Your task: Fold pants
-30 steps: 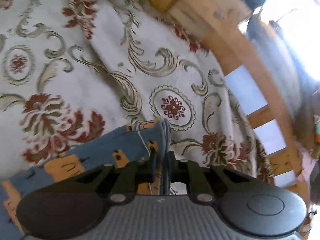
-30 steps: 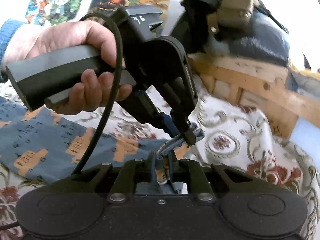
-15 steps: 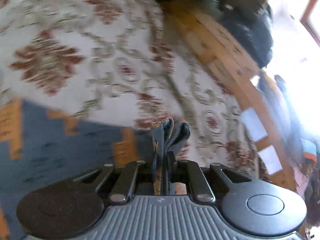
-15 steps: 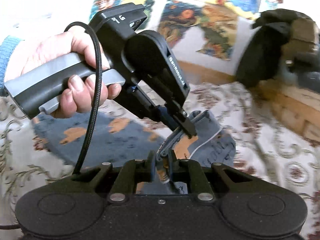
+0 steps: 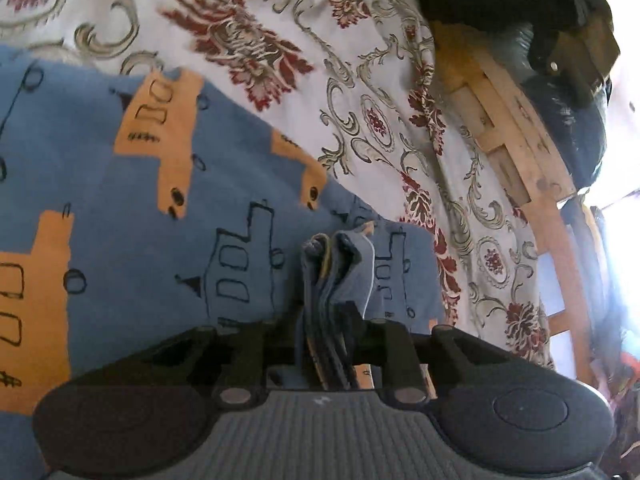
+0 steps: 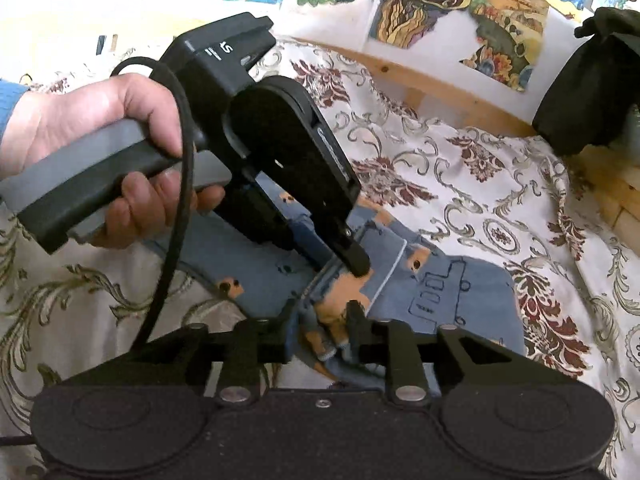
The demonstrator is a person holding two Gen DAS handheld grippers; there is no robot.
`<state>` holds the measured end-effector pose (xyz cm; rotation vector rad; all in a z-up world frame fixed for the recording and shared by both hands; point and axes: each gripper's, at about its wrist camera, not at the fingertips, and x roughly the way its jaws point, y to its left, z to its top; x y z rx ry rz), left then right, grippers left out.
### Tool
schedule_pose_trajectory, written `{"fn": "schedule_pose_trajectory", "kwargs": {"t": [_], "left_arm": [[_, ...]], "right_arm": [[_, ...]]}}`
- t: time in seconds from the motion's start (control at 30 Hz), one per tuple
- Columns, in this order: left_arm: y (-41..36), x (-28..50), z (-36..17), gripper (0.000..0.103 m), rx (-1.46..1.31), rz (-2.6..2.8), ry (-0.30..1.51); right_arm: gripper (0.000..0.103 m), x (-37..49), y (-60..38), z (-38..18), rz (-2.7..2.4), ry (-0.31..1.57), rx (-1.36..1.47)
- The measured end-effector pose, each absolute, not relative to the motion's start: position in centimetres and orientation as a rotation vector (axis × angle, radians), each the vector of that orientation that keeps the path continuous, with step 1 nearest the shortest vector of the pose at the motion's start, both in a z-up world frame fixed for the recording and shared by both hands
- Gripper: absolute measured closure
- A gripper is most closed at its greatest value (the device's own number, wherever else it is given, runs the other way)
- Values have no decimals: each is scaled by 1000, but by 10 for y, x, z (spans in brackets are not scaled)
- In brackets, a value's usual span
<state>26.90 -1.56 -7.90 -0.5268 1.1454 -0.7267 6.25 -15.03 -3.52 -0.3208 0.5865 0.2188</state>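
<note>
— What do we have between the fingers?

— Our left gripper [image 5: 326,320] is clamped on a thick bunch of hem layers of the pants [image 5: 168,216]. Our right gripper [image 6: 326,320] holds the same bundled edge, just beside the left one, though its fingers look a little parted around the cloth.

— And the pants themselves?

— They lie on the patterned bedspread [image 6: 460,168], and we've got the gripped end over the flat part, so we judge one fold is nearly laid.

— What's left?

— Letting go, smoothing, and probably another fold.
</note>
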Motion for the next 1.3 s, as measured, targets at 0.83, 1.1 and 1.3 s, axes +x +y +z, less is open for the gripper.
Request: {"fn": "schedule_pose_trajectory", "kwargs": {"t": [0.83, 1.1, 1.3], "left_arm": [[1, 265, -36, 92, -410, -672, 1089], [43, 263, -19, 92, -324, -559, 1087], [58, 275, -39, 87, -316, -511, 1153]], "right_arm": [[89, 68, -125, -22, 296, 509, -418], [89, 79, -91, -12, 438, 477, -403], [87, 98, -79, -22, 484, 556, -401]]}}
